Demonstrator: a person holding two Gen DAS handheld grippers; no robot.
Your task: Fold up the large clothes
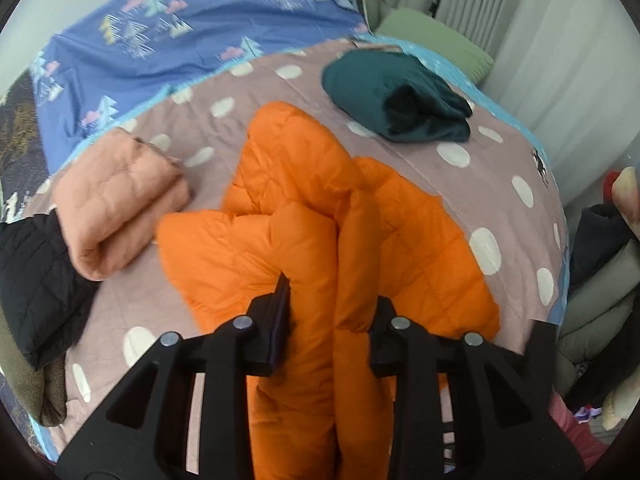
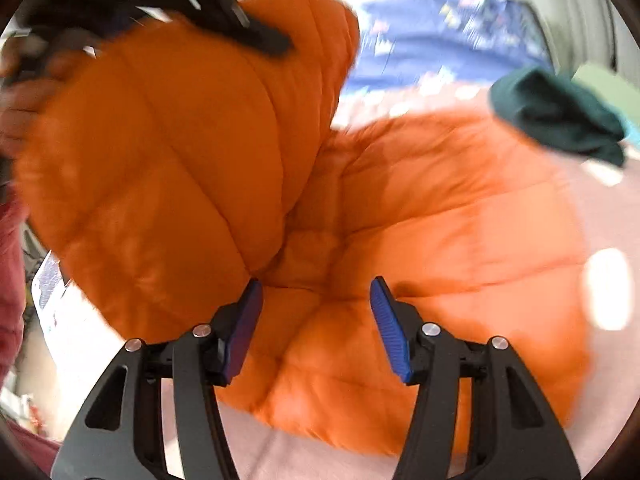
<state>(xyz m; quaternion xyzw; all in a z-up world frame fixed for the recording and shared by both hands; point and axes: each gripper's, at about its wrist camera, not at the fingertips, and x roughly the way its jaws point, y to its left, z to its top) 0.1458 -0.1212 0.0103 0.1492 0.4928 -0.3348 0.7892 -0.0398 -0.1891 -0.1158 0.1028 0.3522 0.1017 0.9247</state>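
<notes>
A: Where's the orange puffer jacket (image 1: 280,216) sitting?

B: On the dotted mauve bedspread (image 1: 472,152), near the middle of the bed. Part of it lies flat; a thick roll of it comes up between the fingers of the left gripper (image 1: 332,300), whose jaws are pinching that fold.

A: And the right gripper (image 2: 316,312)?

B: Jaws spread, blue pads (image 2: 390,332) bare, nothing between them — it hangs over the flat quilted part of the jacket. In that view the lifted flap fills the upper left, with the left gripper's dark frame at its top edge.

A: How much open bedspread around it?

B: To the right of the jacket, a bare band runs out to the bed's light blue border. Behind it there's a gap before the dark green garment (image 1: 400,96), which lies well apart. On the left, the folded pink padded coat (image 1: 120,200) is just beside the jacket's edge, with only a thin strip of spread between. A black quilted piece (image 1: 32,276) lies at the far left edge.

A: Beyond that?

B: A blue tree-print sheet (image 1: 192,20) covers the far side — then a green pillow (image 1: 436,40) by the grey curtains (image 1: 480,0).
</notes>
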